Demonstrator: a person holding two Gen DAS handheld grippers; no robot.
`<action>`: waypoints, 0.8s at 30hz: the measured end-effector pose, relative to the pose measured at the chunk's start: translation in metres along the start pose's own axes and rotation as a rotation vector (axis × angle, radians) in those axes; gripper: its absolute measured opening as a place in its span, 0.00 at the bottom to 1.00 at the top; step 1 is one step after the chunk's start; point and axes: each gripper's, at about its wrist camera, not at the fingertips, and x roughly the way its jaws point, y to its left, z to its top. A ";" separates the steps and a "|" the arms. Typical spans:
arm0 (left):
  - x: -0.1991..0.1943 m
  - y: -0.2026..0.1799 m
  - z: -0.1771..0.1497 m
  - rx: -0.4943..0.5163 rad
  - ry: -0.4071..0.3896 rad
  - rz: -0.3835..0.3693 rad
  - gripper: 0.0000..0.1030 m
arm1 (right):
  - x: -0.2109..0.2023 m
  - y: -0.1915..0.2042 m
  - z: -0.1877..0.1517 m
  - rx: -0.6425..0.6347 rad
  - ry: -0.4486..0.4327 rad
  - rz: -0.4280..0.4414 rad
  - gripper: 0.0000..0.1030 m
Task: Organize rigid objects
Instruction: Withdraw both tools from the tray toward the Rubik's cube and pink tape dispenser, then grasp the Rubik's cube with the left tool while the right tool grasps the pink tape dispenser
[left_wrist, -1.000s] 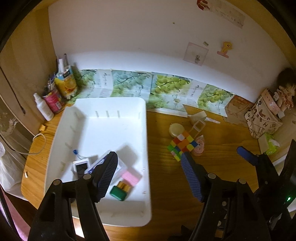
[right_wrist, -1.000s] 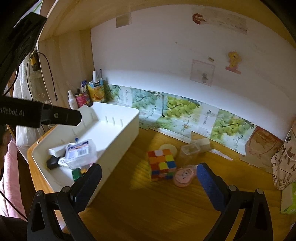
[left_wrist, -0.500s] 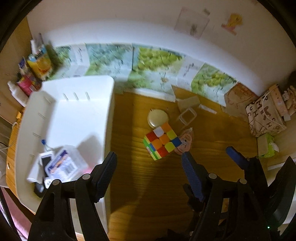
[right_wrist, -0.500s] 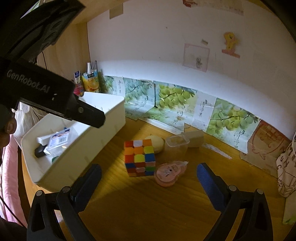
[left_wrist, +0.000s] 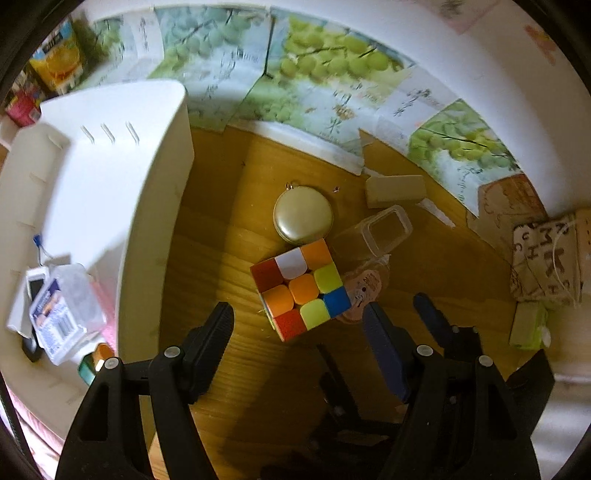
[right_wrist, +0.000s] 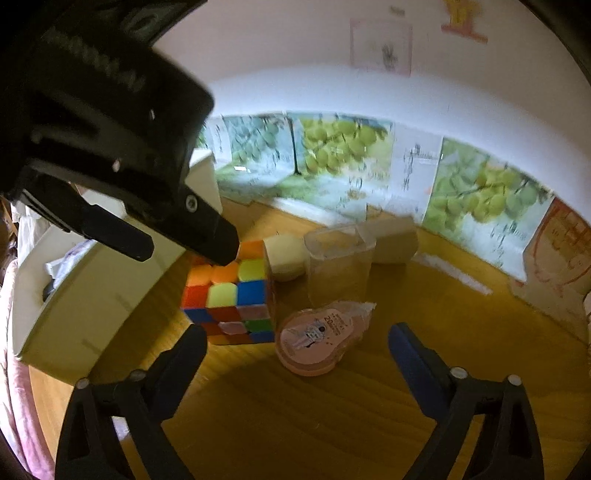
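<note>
A scrambled colour cube (left_wrist: 301, 291) (right_wrist: 232, 291) stands on the wooden desk, right of the white bin (left_wrist: 155, 184) (right_wrist: 110, 295). My left gripper (left_wrist: 299, 339) (right_wrist: 181, 253) hangs open just over the cube, pointing steeply down, not touching it. A pink tape dispenser (right_wrist: 317, 339) (left_wrist: 364, 291) lies flat against the cube's right side. My right gripper (right_wrist: 299, 350) is low in front of the dispenser, jaws wide and closing, pads clear of it. Behind are a round cream compact (left_wrist: 303, 214) (right_wrist: 284, 254), a clear lidless box (left_wrist: 373, 232) (right_wrist: 338, 266) and a beige block (left_wrist: 395, 190) (right_wrist: 393, 240).
The bin holds a labelled clear case (left_wrist: 62, 314) and several small items at its near end. A patterned bag (left_wrist: 546, 258) and a green pack (left_wrist: 528, 325) sit at the right. A juice carton (left_wrist: 55, 62) stands behind the bin. Grape posters (left_wrist: 314, 74) line the wall.
Both grippers came down toward the cube group. The left swung right from over the bin to above the cube and tipped downward. The right jaws narrowed slightly.
</note>
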 end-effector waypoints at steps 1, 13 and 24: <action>0.004 0.000 0.002 -0.011 0.014 -0.001 0.73 | 0.003 -0.002 -0.001 0.007 0.008 0.002 0.93; 0.033 0.000 0.009 -0.089 0.123 -0.029 0.73 | 0.032 -0.014 -0.004 0.019 0.061 0.004 0.90; 0.054 -0.003 0.019 -0.119 0.185 -0.011 0.71 | 0.050 -0.015 0.000 0.005 0.064 0.023 0.89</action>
